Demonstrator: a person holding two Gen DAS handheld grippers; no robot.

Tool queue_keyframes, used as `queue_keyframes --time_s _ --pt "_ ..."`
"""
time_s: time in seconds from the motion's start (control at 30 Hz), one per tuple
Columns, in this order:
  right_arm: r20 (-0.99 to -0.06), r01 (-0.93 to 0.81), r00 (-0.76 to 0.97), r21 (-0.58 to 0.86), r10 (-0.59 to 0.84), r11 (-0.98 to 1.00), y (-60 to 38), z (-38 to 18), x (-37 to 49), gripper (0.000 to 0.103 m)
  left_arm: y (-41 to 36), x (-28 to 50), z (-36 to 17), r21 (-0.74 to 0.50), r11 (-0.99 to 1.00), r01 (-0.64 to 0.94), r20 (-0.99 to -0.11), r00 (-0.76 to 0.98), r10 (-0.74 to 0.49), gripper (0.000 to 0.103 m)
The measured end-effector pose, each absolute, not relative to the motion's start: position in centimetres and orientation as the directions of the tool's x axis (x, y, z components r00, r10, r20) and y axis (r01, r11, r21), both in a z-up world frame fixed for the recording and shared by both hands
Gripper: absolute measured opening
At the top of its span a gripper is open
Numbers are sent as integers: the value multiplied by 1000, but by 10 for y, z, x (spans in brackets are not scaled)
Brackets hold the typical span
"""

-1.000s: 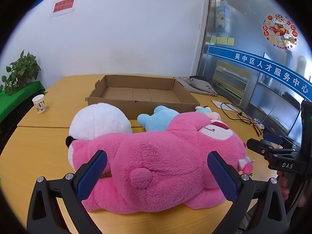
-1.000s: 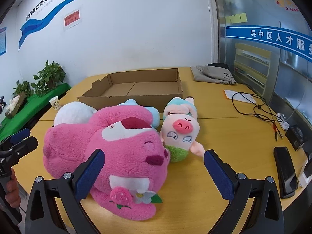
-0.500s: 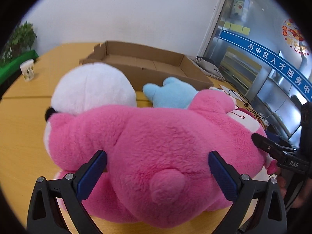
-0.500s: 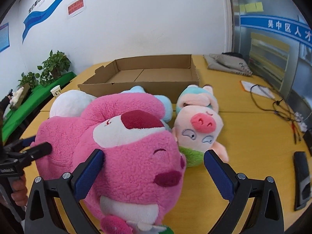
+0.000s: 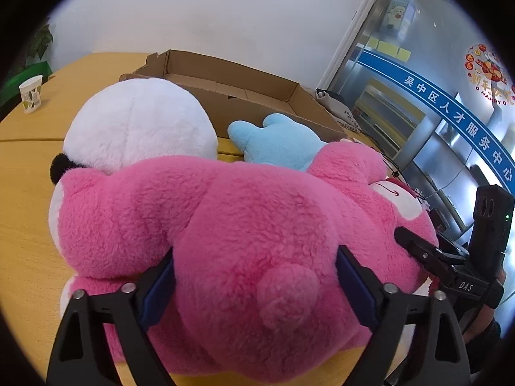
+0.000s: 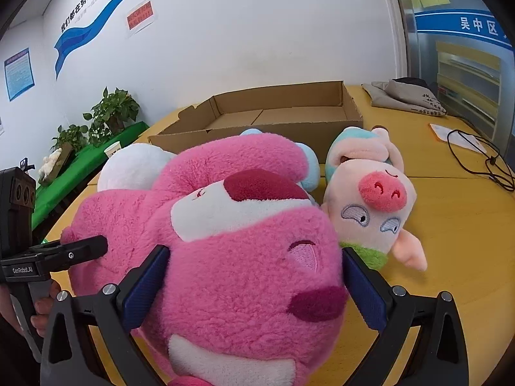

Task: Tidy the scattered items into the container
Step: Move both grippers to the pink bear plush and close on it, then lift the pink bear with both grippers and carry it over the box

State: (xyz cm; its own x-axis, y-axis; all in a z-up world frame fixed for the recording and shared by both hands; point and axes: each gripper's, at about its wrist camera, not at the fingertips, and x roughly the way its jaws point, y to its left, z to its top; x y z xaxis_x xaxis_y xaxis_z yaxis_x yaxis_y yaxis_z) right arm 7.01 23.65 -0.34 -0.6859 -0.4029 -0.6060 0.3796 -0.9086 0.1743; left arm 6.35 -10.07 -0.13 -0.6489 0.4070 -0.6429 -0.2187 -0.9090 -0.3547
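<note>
Box interior bare, open from above. Between box and pink bear: white plush, blue plush, pig crowd the box's near wall. Tabletop right of pig free up to cable. Cup far left of box, bare tabletop around it.

office, wall slogan banner, glass partition, potted plants

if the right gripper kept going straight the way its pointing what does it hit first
The pink plush bear: its head already sits between the fingers of the right gripper, with the pads against it on both sides. Beyond it, the cardboard box seems next in line, though depth is unclear.
</note>
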Motion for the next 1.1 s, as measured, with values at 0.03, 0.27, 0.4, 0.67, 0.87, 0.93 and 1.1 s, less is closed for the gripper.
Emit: queue_keyframes --time_s 0.03,0.27,0.4,0.67,0.87,0.93,1.1 --pt "-599 390 -692 160 -404 -907 235 -2 73 99 -101 66 0 -354 -910 -215 -645 -649 404 77" --pt "-560 408 -712 160 -423 -899 235 10 96 74 -104 83 17 -355 -908 -222 -648 -641 410 51" --pt "-543 410 -725 153 -423 -899 240 23 106 70 -99 94 34 -348 -907 -238 -631 -656 414 45" --pt "-406 439 -797 117 -447 -891 248 93 120 69 -88 93 131 -241 -918 -316 -495 -773 396 45" --pt "-262 452 -855 50 -448 -891 243 172 94 69 -83 55 210 -143 -928 -344 -387 -844 372 45" --pt "-225 457 -863 34 -453 -889 238 193 80 69 -84 39 230 -131 -928 -348 -362 -855 372 45" --pt "-173 473 -868 3 -466 -881 225 242 38 69 -88 0 268 -112 -932 -345 -321 -875 363 45"
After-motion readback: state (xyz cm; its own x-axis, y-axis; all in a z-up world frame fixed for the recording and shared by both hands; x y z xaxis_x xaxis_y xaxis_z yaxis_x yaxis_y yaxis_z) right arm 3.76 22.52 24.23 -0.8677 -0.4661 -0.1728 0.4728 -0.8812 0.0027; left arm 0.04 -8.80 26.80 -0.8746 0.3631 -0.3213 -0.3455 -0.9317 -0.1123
